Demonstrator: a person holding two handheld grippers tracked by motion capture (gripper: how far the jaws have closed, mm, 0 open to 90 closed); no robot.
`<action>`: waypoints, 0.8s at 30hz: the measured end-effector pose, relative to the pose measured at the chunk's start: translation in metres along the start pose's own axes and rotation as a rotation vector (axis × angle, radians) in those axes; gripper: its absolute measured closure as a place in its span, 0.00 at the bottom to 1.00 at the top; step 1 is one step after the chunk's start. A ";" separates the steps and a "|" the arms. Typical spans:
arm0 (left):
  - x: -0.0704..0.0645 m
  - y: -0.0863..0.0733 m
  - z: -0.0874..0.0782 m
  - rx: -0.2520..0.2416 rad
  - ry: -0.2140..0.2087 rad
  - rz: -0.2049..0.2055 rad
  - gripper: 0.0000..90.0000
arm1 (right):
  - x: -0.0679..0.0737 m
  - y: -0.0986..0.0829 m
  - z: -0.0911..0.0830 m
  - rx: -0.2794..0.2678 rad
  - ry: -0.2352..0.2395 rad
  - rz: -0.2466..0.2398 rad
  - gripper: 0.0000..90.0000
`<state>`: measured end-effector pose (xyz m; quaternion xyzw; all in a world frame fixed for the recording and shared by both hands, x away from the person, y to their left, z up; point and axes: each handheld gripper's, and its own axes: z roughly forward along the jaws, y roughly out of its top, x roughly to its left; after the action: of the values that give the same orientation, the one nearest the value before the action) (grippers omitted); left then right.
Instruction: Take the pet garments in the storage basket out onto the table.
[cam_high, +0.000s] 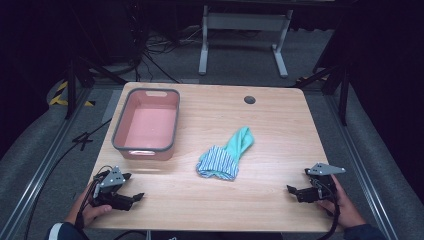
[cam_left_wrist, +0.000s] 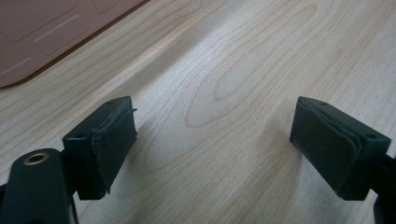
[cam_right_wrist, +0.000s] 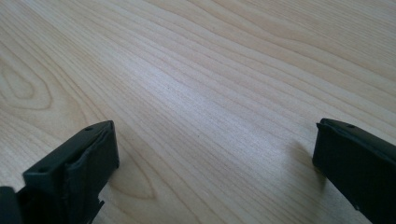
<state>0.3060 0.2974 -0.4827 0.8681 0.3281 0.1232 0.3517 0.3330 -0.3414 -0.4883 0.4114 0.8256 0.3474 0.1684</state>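
High view: both claws, left (cam_high: 134, 187) and right (cam_high: 296, 181), released, empty; cloth (cam_high: 226, 155) between; pink bin (cam_high: 147, 124) nearby.

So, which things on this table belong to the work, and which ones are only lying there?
Belong to the work:
- striped green cloth, crumpled mid-table
- pink tub, empty, far left
- left gripper and right gripper, both with jaws open, holding nothing

Only lying about:
- dark round grommet in the table
- cables on the floor beyond

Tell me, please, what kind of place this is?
Probably a lab or recording studio: a wooden table ringed by dark curtains, loose cables on grey carpet, and a hand-held gripper at each near corner.
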 end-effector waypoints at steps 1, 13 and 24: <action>0.000 0.000 0.000 0.000 0.000 0.000 0.16 | 0.000 0.000 0.000 0.001 0.000 0.000 0.01; 0.000 0.000 0.000 0.002 0.003 0.002 0.16 | 0.000 0.000 0.000 0.000 -0.001 0.003 0.01; 0.000 0.000 0.000 0.003 0.004 0.002 0.16 | 0.000 0.000 0.000 0.000 -0.001 0.003 0.01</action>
<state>0.3062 0.2976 -0.4825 0.8686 0.3281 0.1249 0.3498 0.3327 -0.3413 -0.4883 0.4129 0.8249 0.3475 0.1683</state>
